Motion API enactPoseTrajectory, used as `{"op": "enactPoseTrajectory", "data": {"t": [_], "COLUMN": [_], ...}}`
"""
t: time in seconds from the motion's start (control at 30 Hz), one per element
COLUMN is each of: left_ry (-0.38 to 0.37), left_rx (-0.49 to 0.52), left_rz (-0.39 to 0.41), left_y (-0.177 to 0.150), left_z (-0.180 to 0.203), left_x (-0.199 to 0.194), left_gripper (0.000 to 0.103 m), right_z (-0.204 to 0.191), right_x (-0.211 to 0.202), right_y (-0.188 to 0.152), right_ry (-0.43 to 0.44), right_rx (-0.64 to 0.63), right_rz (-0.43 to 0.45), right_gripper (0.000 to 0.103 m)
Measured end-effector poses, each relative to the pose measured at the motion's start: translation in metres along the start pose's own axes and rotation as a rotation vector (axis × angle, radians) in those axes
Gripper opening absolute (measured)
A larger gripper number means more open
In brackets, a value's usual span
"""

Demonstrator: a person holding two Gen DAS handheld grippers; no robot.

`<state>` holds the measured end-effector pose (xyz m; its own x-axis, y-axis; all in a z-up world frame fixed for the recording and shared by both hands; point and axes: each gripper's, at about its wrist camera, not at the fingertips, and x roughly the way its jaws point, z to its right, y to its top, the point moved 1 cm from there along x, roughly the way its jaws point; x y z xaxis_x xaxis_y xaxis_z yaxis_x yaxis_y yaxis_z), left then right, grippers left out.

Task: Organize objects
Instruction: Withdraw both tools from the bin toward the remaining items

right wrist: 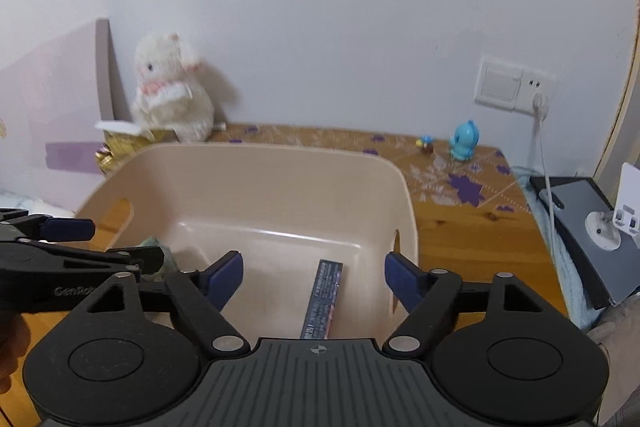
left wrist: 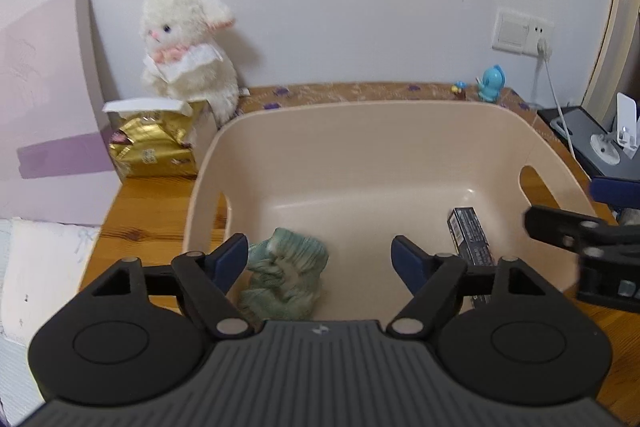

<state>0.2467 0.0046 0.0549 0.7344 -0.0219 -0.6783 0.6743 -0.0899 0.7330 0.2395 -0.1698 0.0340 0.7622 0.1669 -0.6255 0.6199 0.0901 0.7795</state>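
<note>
Green knit cloth (left wrist: 285, 273) is lying crumpled on the bin's floor near its near-left corner, just under the left gripper (left wrist: 320, 259), whose blue pads are standing wide apart with nothing pressed between them. It is looking soft and light; it would likely squash and sag in a pinch, so a hold on the thick bunched middle seems safer than on a loose edge. In the right wrist view it is showing only as a green sliver behind the other tool.

The right gripper (right wrist: 314, 277) is likewise hanging open over the near-right part of the bin (left wrist: 360, 115), holding nothing. Below it a dark slim box (right wrist: 326, 297) is lying flat on the floor, pointing away from the near wall. It is looking stiff and light, probably smooth-sided; gripping across its narrow width near the middle should serve. Its near end is being cut off by the gripper body in both views, and its print is too small to read.

Farther off, on the table (right wrist: 460, 247) behind the bin, a gold pack (left wrist: 152, 147) is sitting at the back-left corner with a white plush (left wrist: 188, 43) against the wall; a small blue toy (right wrist: 464, 143) is standing toward the back-right, its details blurred.
</note>
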Motion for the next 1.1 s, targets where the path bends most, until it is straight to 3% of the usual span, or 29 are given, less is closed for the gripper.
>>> {"op": "enactPoseTrajectory", "data": {"t": [0.1,0.4,0.73,1.1], "left_ry": [0.009,0.026,0.003,-0.004], "left_rx": [0.002,0.002,-0.028,0.013], "left_rz": [0.021,0.069,0.077,0.04], "left_y": [-0.007,-0.036,-0.076,-0.124], "left_z": [-0.002,-0.007,-0.008,0.005], "left_x": [-0.013,-0.053,-0.084,-0.089], "left_gripper": [0.085,0.087,0.087,0.087], "right_z": [0.0,-0.004,-0.015,-0.018], "right_x": [-0.021,-0.066,-0.083,-0.076], "right_y": [-0.004,-0.036,-0.087,-0.134], "right_ry": [0.008,0.023,0.015,0.024], "right_rx": [-0.005,-0.002,-0.044,-0.058], "right_rz": [0.036,0.075,0.034,-0.053], "right_gripper": [0.096,0.101,0.102,0.102]}}
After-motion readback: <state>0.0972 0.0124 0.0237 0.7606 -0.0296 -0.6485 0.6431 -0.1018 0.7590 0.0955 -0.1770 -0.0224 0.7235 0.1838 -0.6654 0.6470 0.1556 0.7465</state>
